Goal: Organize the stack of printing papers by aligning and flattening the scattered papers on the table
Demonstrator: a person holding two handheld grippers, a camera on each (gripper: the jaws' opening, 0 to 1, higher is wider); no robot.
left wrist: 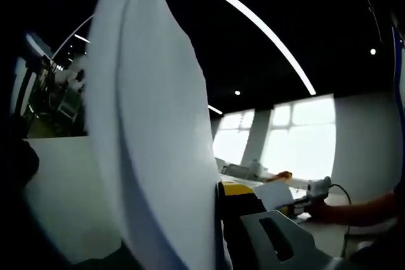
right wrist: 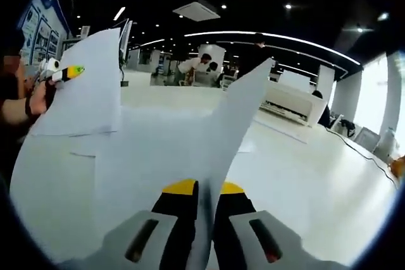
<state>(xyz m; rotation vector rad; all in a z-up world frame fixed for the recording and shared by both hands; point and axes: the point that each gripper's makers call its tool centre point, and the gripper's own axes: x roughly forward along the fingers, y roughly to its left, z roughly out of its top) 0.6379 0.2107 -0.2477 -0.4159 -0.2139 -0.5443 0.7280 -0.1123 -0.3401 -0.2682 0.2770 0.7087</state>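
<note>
Right gripper [right wrist: 204, 202]: its yellow-tipped black fingers [right wrist: 179, 202] are pressing together on the near edge of the thin white printing papers [right wrist: 158, 156], pinching them between the two pads.

Left gripper [left wrist: 215, 219]: in its own view the white sheets are standing edge-on beside a yellow-tipped finger [left wrist: 237, 202], and they are hiding the other side, so I cannot tell whether the fingers are clamped or merely alongside. In the right gripper view it is appearing at far left [right wrist: 63, 73] at a lifted corner of the sheets, apparently gripping it.

Where the paper is: the stack is hanging in the air between the two grippers, above the pale white tabletop [right wrist: 316, 175], bowing in the middle and fanning apart at the free corners.

Risk, sheets sliding: the layers are separating at the upper edges, so a weak pinch or a quick tilt is likely to be letting single sheets slip out and scatter again.

Risk, creasing: the paper is curving sharply near the right gripper, and pulling the hands apart or twisting them against each other could be putting a fold or tear into the sheets.

Risk, misaligned landing: lowering with one corner higher than the other could be setting the stack down skewed, with edges staggered.

Risk, surroundings: a person's hand [right wrist: 25, 107] is near the left edge of the sheets and could be catching a loose corner.
</note>
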